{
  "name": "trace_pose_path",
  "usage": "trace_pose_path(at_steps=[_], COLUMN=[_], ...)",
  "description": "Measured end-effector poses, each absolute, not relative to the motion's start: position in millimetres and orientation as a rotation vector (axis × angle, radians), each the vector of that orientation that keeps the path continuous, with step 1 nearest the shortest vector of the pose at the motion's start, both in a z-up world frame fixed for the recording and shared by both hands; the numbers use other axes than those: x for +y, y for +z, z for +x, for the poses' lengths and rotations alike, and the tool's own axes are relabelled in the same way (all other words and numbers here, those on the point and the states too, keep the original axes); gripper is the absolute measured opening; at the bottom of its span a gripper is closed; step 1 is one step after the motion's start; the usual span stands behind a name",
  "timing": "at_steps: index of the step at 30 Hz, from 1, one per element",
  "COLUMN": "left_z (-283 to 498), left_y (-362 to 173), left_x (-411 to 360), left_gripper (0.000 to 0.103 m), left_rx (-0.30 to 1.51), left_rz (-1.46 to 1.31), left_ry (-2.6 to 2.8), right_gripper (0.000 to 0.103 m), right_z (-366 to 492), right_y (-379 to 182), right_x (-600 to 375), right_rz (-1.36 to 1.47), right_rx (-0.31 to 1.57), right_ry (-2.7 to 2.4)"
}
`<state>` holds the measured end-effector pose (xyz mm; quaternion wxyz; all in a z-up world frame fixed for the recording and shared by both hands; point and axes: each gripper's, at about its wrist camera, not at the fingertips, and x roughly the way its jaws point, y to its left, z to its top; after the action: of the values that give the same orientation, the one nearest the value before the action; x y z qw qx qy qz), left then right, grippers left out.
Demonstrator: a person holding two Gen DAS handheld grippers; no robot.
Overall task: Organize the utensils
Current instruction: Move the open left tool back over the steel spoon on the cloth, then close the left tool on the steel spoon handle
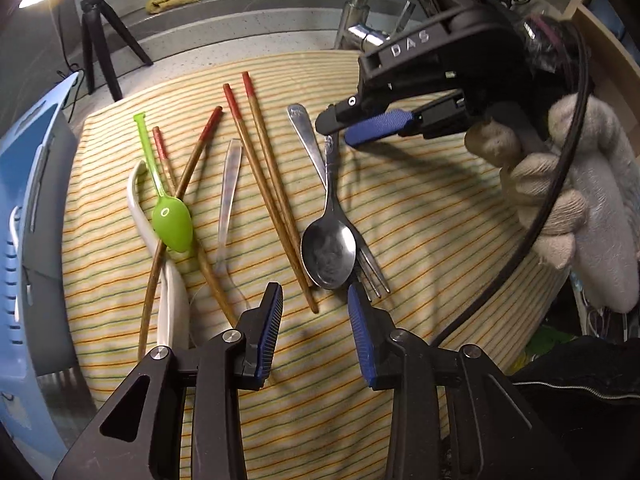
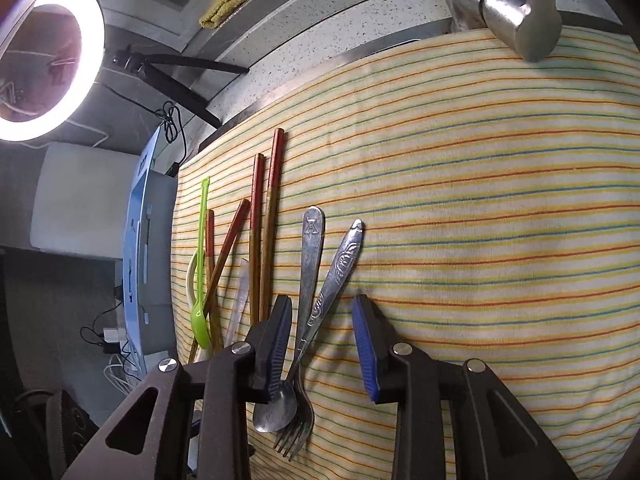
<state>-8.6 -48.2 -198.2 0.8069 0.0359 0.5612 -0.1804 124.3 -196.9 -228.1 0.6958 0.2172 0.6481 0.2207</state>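
Utensils lie on a striped cloth (image 1: 420, 216). A metal spoon (image 1: 329, 256) lies crossed over a metal fork (image 1: 372, 268), with several red-tipped wooden chopsticks (image 1: 264, 184), a clear plastic spoon (image 1: 230, 184), a green plastic spoon (image 1: 170, 216) and a white spoon (image 1: 172, 304) to their left. My left gripper (image 1: 316, 300) is open and empty, just short of the metal spoon's bowl. My right gripper (image 1: 340, 130) hovers open over the spoon and fork handles. In the right wrist view the right gripper (image 2: 324, 312) brackets the spoon handle (image 2: 312, 256) and the fork handle (image 2: 340, 268).
A light blue plastic bin (image 1: 24, 240) stands at the cloth's left edge. A chrome faucet (image 2: 508, 12) overhangs the far right of the cloth. A ring light (image 2: 48, 60) on a black tripod (image 1: 100, 40) stands at the back left. A gloved hand (image 1: 560, 208) holds the right gripper.
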Motion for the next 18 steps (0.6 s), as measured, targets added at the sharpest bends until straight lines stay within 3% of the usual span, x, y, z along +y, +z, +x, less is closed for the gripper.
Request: trace_pose_path(at_steps=[18], left_z=[-1], left_y=[-209], left_x=[-60], left_gripper=[0.031], left_rx=[1.196], left_rz=[0.122], left_ry=[-0.4], right_gripper=[0.021], right_z=[119], right_y=[-231], right_x=[-181], right_rz=[0.477], right_rx=[1.469], right_ry=[0.46])
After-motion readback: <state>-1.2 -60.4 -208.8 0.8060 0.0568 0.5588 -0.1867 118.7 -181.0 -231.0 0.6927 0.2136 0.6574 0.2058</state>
